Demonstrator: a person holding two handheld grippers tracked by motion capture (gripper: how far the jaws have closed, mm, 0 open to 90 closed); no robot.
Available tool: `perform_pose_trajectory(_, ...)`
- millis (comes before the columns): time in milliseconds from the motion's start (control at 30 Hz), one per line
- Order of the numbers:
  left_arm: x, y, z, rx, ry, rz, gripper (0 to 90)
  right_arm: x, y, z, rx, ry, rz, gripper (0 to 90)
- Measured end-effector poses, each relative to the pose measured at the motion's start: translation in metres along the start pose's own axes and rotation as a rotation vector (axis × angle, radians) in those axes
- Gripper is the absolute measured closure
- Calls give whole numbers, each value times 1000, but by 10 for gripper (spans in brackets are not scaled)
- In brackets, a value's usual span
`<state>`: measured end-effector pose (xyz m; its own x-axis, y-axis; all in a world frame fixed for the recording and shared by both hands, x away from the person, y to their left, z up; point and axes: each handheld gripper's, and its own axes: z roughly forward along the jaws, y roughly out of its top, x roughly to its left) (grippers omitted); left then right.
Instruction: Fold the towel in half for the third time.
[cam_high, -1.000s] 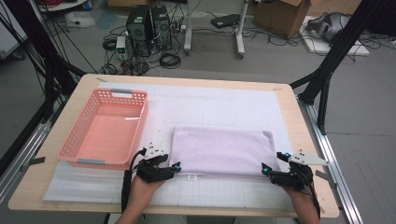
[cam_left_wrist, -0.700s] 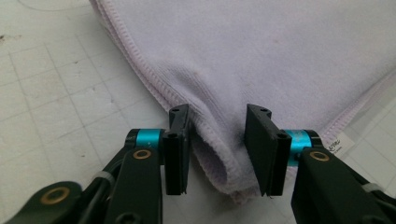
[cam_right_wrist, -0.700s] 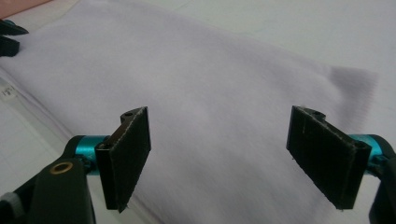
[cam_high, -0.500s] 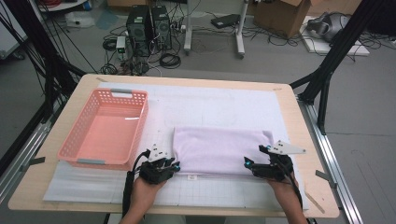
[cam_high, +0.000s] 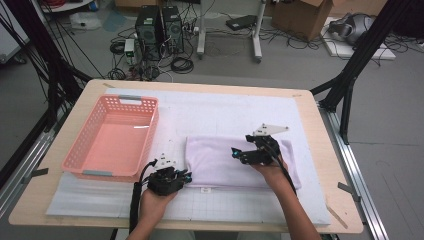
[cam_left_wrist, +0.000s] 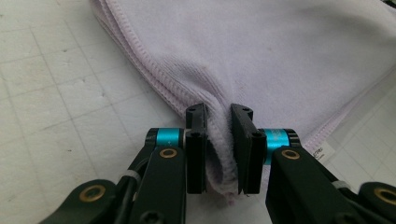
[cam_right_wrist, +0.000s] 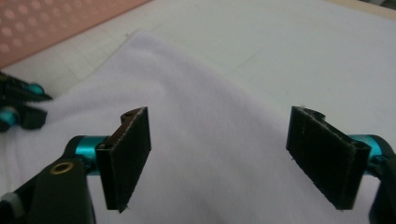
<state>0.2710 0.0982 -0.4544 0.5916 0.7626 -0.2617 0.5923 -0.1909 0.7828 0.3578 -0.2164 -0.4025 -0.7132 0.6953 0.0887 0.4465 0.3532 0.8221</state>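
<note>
Pink basket (cam_high: 112, 140) on white mat (cam_high: 225, 107), left side.

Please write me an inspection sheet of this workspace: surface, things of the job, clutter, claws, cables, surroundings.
Surface: wooden table under a white gridded mat.
Job's things: folded lilac towel on the mat; empty pink basket to its left.
Clutter: nothing seen.
Claws: left claw pinches the towel's near left corner, having just closed; right claw is open above the towel.
Cables: one trails from the left claw; many lie on the floor.
Surroundings: computer towers, cardboard box.
</note>
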Motion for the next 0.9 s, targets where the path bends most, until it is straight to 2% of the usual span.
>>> perform_pose_trajectory(133,1,0,0,2,-7,-11,765,-3,15,24,35,23,-11,277)
perform_pose_trajectory(200,1,0,0,1,-7,-12,765,-3,21,34,47,30,-33,308)
perform_pose_trajectory(433,3,0,0,3,-13,-26,758,-1,31,71,115,57,-52,350)
perform_pose_trajectory(700,3,0,0,3,-16,-33,761,16,51,110,178,104,-102,357)
perform_pose_trajectory(800,4,0,0,5,-20,-35,768,22,54,125,217,116,-125,379)
perform_pose_trajectory(900,4,0,0,2,-22,-47,773,31,56,137,237,112,-168,463)
